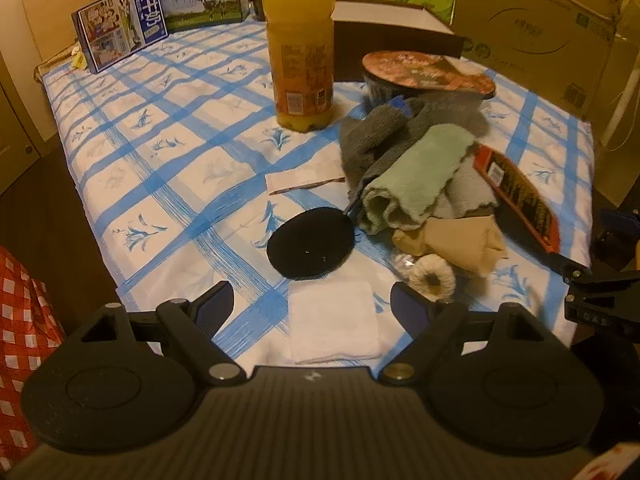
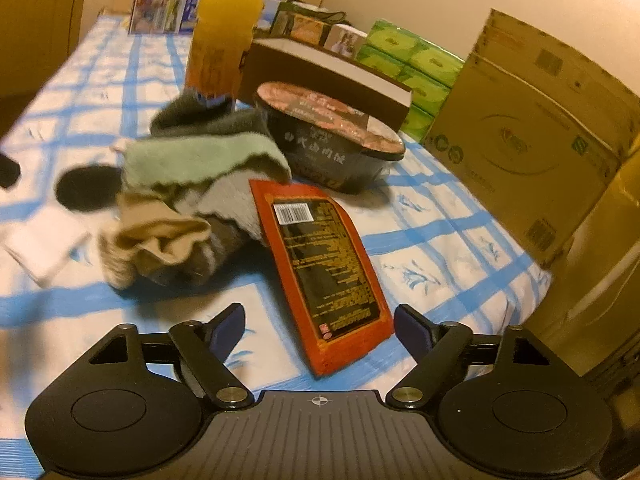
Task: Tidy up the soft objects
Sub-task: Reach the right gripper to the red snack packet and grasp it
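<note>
Fuzzy green cloth [image 1: 412, 172], rolled loosely, tops a heap of grey cloths [image 1: 372, 136] and a beige sock [image 1: 452, 244] towards the right edge of the blue-checked tablecloth [image 1: 160, 160]. A folded white towel [image 1: 334, 322] lies at the near edge, between the fingers of the left gripper [image 1: 312, 308], which gapes wide and holds nothing. The right gripper [image 2: 320, 328], equally wide and empty, flanks a glossy red packet [image 2: 324, 272]. A flat black disc [image 1: 310, 242] lies beside the heap.
</note>
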`<state>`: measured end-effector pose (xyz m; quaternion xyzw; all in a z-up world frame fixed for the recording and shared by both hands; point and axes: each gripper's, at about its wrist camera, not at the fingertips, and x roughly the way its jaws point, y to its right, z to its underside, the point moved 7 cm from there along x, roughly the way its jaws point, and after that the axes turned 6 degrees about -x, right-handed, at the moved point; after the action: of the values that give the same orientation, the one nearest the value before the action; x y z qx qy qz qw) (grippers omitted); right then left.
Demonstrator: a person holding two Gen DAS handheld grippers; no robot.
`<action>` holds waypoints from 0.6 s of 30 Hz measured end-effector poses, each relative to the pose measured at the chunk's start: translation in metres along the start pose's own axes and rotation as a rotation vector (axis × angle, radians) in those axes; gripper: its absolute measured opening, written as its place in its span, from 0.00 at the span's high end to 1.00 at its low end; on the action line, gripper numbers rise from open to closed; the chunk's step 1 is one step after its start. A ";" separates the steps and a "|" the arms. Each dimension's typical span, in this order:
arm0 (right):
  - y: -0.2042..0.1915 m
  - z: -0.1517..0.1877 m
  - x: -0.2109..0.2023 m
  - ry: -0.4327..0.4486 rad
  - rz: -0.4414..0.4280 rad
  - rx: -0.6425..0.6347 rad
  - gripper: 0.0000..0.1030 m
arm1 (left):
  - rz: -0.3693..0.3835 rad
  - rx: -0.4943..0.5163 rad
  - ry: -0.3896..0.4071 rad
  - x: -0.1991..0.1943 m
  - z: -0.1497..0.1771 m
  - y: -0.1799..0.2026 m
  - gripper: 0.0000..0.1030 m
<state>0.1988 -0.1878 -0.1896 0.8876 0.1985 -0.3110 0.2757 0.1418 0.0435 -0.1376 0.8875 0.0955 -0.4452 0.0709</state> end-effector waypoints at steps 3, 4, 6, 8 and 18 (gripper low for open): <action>-0.005 0.001 0.018 0.006 0.022 -0.049 0.33 | -0.004 -0.016 -0.018 0.014 0.001 -0.003 0.18; -0.008 0.002 0.025 0.008 0.029 -0.068 0.34 | -0.003 -0.022 -0.023 0.018 0.001 -0.004 0.18; -0.012 0.001 0.035 0.016 0.051 -0.098 0.36 | -0.004 -0.034 -0.034 0.026 0.002 -0.008 0.18; -0.015 0.001 0.046 0.018 0.074 -0.130 0.40 | -0.007 -0.040 -0.041 0.033 0.002 -0.010 0.18; -0.011 0.005 0.080 0.010 0.153 -0.155 0.58 | 0.006 -0.069 -0.066 0.054 0.003 -0.017 0.19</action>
<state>0.2495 -0.1680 -0.2498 0.8776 0.1550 -0.2684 0.3656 0.1670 0.0654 -0.1837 0.8697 0.1059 -0.4704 0.1057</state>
